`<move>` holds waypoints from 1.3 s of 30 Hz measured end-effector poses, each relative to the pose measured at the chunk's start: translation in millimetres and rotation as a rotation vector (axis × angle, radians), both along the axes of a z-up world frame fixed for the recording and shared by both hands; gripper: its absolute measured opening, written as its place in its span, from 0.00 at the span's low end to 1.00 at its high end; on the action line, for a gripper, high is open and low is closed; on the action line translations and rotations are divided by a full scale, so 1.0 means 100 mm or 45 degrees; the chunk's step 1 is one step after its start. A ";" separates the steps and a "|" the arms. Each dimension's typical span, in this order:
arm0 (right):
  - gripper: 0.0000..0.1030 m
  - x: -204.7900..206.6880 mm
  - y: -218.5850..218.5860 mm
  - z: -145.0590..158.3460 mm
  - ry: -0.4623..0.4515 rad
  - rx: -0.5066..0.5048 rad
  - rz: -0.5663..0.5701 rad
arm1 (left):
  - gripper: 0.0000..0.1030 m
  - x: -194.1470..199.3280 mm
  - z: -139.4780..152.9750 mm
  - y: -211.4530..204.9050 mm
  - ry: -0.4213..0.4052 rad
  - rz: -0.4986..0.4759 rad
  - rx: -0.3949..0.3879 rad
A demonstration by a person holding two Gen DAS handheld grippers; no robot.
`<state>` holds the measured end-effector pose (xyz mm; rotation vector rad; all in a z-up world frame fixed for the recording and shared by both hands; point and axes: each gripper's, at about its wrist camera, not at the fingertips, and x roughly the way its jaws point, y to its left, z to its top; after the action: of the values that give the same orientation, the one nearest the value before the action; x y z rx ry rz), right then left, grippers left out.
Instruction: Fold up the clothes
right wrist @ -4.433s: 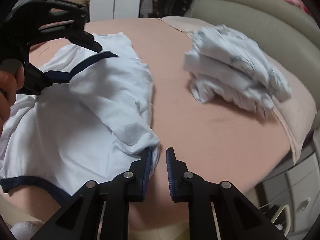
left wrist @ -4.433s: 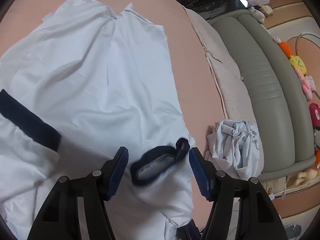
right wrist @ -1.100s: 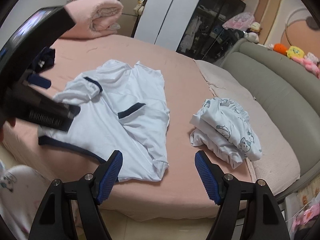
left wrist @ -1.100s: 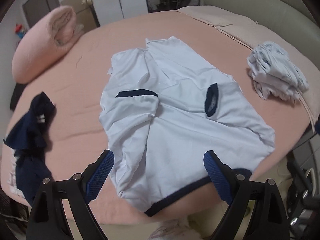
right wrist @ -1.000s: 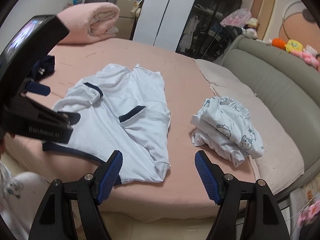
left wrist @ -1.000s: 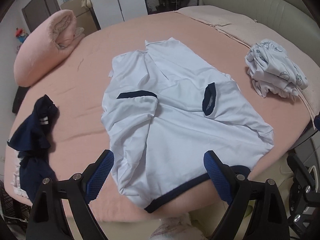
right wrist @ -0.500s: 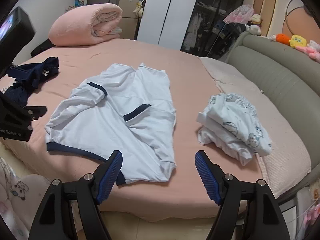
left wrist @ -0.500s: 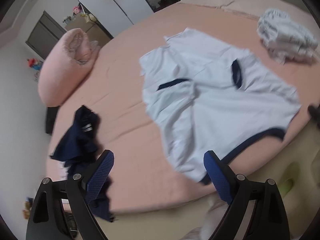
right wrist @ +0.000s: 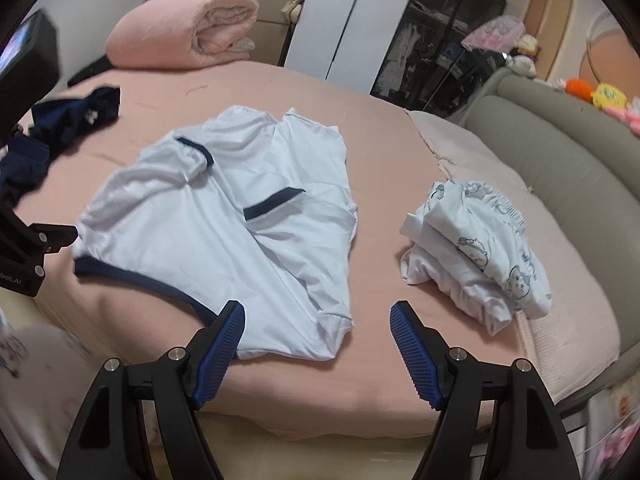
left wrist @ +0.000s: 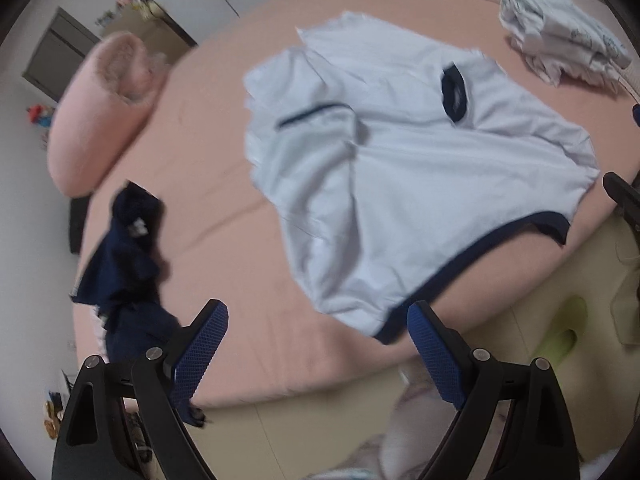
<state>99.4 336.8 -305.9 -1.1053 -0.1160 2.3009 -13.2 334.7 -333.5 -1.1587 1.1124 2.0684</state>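
A white shirt with navy trim [left wrist: 400, 152] lies on the pink bed, both sleeves folded in over its body, its navy hem at the near edge. It also shows in the right wrist view [right wrist: 240, 216]. My left gripper [left wrist: 318, 356] is open and empty, held back from the bed's near edge, left of the hem. My right gripper [right wrist: 318, 344] is open and empty, just off the shirt's near right corner. The left gripper's body shows at the left edge of the right wrist view [right wrist: 24, 236].
A crumpled navy garment [left wrist: 128, 248] lies on the bed's left side. A folded white printed garment [right wrist: 480, 252] sits to the right. A rolled pink duvet [right wrist: 184, 28] lies at the back. A grey padded headboard [right wrist: 560, 152] curves along the right. The bed [right wrist: 380, 128] ends just before both grippers.
Both grippers have let go of the shirt, opened and pulled back from the bed. In the last second the left gripper swung left, bringing the navy garment closer into view.
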 end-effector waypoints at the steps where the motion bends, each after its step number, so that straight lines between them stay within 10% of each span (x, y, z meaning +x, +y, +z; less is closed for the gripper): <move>1: 0.73 0.00 -0.02 -0.02 -0.011 0.028 0.013 | 0.89 0.03 -0.04 0.04 0.005 -0.014 -0.024; 12: 0.73 -0.03 -0.26 -0.41 -0.122 0.333 0.214 | 0.89 0.22 -0.38 0.22 0.110 -0.209 -0.279; 23: 0.73 -0.16 -0.53 -0.94 -0.375 0.835 0.437 | 0.89 0.13 -0.51 0.19 0.092 -0.241 -0.324; 39: 0.73 -0.28 -0.77 -1.05 -0.432 0.946 0.616 | 0.89 0.20 -0.45 0.48 0.293 -0.342 -0.128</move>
<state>71.6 259.5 -411.1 -1.1074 -1.3739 2.1017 7.1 382.7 -378.6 -0.7772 1.4111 1.9869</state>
